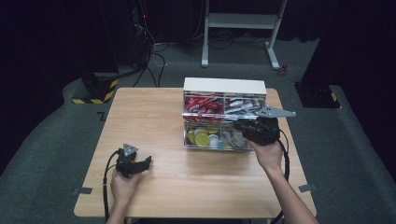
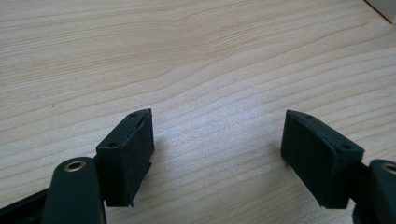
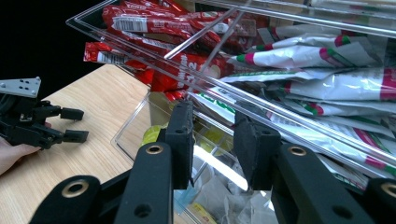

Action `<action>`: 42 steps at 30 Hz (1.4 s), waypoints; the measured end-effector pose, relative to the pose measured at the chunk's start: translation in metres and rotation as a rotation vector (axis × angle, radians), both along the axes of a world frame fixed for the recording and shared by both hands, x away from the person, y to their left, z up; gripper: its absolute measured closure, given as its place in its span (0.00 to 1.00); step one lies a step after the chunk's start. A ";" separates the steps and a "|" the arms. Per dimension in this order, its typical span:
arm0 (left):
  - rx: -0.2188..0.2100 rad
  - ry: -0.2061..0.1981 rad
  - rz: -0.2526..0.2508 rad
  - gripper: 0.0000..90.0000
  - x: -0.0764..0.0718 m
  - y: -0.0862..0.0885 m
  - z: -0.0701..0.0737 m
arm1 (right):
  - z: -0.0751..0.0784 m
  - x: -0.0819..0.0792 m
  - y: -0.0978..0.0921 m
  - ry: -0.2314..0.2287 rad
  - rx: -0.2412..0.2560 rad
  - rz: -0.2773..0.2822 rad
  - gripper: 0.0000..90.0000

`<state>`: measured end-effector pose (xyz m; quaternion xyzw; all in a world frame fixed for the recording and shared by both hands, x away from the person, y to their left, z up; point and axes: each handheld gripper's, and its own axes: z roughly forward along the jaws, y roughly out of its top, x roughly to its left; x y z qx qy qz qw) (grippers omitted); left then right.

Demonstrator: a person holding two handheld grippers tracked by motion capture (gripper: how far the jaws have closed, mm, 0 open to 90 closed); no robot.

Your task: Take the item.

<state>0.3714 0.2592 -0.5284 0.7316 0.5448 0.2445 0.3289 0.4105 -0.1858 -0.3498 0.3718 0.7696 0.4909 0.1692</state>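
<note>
Two hand-held grippers: right hand-held gripper (image 1: 244, 127) at clear organizer box (image 1: 224, 100), jaws spread over lower tray; left hand-held gripper (image 2: 217, 154) spread, well left of box, on table (image 1: 154, 116).

My right gripper (image 3: 212, 140): matt black plastic, brass-ringed holes. Organizer (image 3: 154, 116) is clear glossy plastic; red sachets (image 3: 154, 28) and white sachets (image 3: 327, 84) shiny foil. Table (image 2: 187, 60): smooth pale wood grain. Left pads (image 2: 135, 154) finely rough.

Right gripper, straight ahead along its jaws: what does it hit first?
Probably the pale paper sachets in the lower drawer of the clear plastic organiser. The right gripper, jaws open, is already at that drawer's mouth, though depth is hard to judge.
</note>
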 end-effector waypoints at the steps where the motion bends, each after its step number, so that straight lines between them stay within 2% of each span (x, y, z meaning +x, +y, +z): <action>1: 0.000 0.000 0.000 0.29 0.000 0.000 0.000 | 0.000 0.000 0.000 0.000 0.000 0.000 0.76; 11: 0.001 0.001 -0.011 0.28 0.000 0.000 0.000 | 0.009 0.000 0.001 -0.017 -0.014 -0.005 0.75; 18: 0.007 0.004 -0.019 0.26 0.001 0.000 0.000 | 0.023 -0.001 0.003 -0.051 -0.021 -0.010 0.72; 23: -0.002 0.012 -0.023 0.26 0.002 -0.001 0.001 | 0.026 0.000 0.002 -0.056 -0.025 -0.009 0.72; 27: -0.057 0.017 -0.051 0.27 0.004 0.000 0.006 | 0.029 0.000 0.002 -0.062 -0.030 -0.015 0.69; 28: -0.057 0.017 -0.051 0.28 0.004 0.000 0.006 | 0.029 0.000 0.002 -0.062 -0.030 -0.015 0.69; 30: -0.089 0.007 -0.070 0.29 0.004 -0.002 0.013 | 0.031 0.001 0.001 -0.069 -0.032 -0.026 0.68; 34: -0.112 -0.015 -0.100 0.32 0.006 -0.003 0.024 | 0.031 0.003 0.000 -0.066 -0.023 -0.038 0.68; 38: -0.110 -0.027 -0.119 0.32 0.008 -0.004 0.033 | 0.033 0.003 -0.001 -0.067 -0.012 -0.042 0.68; 41: -0.132 -0.037 -0.128 0.32 0.010 -0.005 0.041 | 0.036 0.004 -0.002 -0.072 -0.009 -0.042 0.67; 42: -0.160 -0.031 -0.129 0.32 0.011 -0.005 0.044 | 0.037 0.004 -0.002 -0.073 -0.008 -0.043 0.67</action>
